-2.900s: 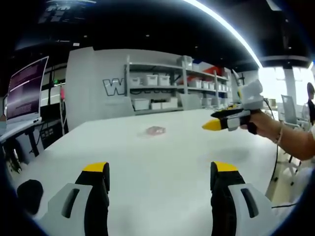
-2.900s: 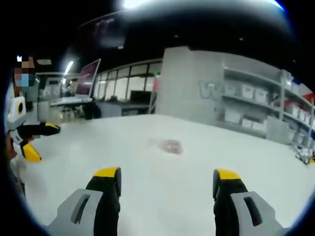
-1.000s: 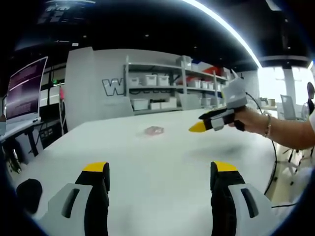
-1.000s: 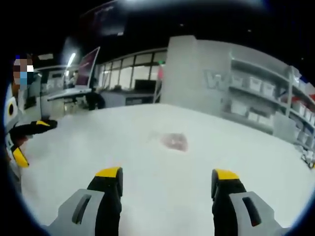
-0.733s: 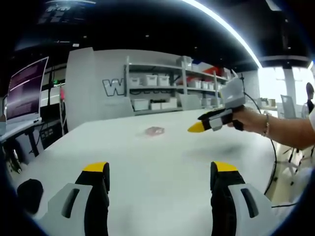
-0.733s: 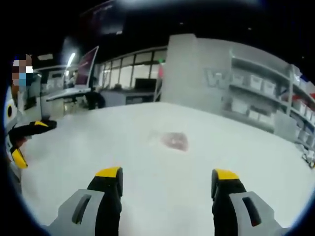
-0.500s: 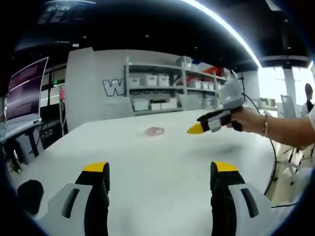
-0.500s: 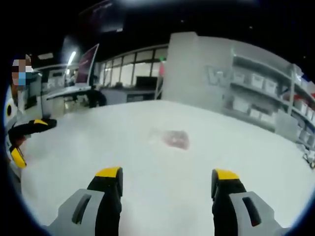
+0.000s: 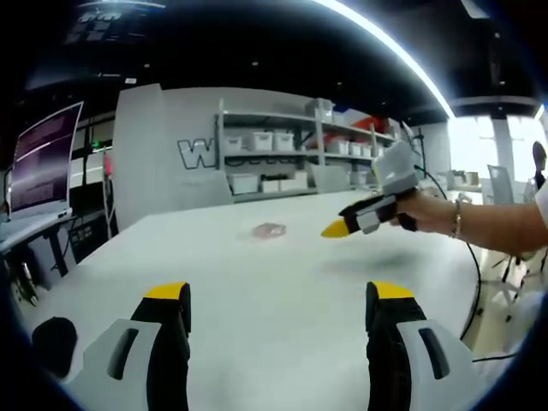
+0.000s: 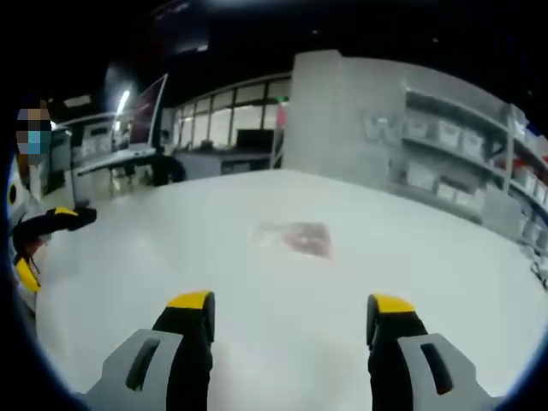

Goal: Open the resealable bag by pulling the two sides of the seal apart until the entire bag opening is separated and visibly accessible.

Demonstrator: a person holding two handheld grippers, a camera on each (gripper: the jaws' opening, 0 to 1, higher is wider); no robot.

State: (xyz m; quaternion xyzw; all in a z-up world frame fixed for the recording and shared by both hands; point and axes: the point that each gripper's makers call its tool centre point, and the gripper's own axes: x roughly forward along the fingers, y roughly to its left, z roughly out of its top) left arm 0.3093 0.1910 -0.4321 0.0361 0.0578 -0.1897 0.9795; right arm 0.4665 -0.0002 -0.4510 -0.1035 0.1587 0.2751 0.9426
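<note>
At the centre of the right gripper view, the small clear plastic resealable bag (image 10: pixel 295 237) with pinkish contents is lying flat on the white table (image 10: pixel 428 282), probably light, limp and slippery, best pinched at its seal edges, while the right gripper (image 10: pixel 287 318) and left gripper (image 9: pixel 278 304) are both hovering spread and empty.

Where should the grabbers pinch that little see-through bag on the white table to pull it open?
Probably at the seal edge, one gripper on each side. The resealable bag lies flat on the table, so come in low from the near side. It is too blurry here to tell which edge holds the seal.

Both tools hover with jaws apart: left tool (image 9: pixel 274 300), right tool (image 10: pixel 287 308).
</note>
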